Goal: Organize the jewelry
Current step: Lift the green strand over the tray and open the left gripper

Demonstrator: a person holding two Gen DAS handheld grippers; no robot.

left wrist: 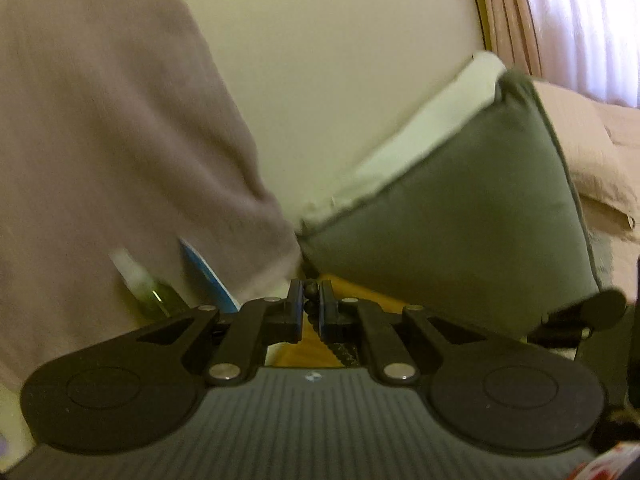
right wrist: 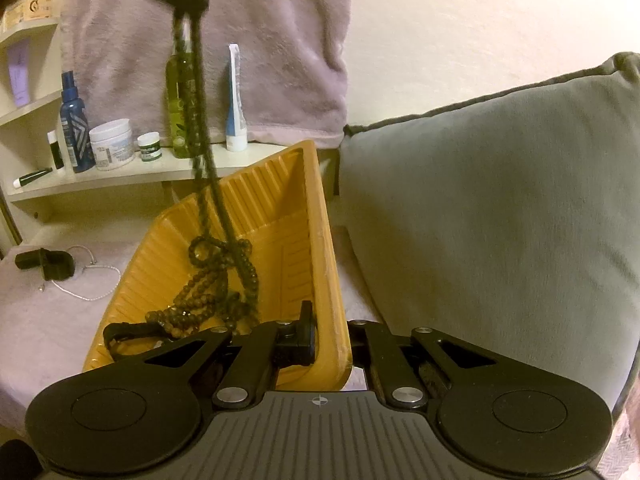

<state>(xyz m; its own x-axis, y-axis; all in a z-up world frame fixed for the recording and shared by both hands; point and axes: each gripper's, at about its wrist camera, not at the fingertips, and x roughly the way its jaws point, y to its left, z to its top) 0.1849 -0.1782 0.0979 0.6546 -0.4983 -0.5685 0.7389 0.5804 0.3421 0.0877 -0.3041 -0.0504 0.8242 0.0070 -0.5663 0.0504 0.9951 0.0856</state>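
Note:
My left gripper (left wrist: 310, 304) is shut on a dark bead necklace (left wrist: 309, 290), held up high. In the right wrist view the left gripper (right wrist: 188, 0) is at the top left and the bead necklace (right wrist: 212, 276) hangs from it, its lower part coiled in a yellow ribbed tray (right wrist: 288, 216). My right gripper (right wrist: 330, 340) is shut on the tray's right rim and tilts the tray. A thin silver chain (right wrist: 90, 280) and a small black object (right wrist: 46, 262) lie on the lilac cover left of the tray.
A big grey cushion (right wrist: 500, 208) stands right of the tray, also in the left wrist view (left wrist: 460, 248). A shelf (right wrist: 120, 172) behind holds several bottles and jars. A mauve towel (right wrist: 260, 48) hangs on the cream wall.

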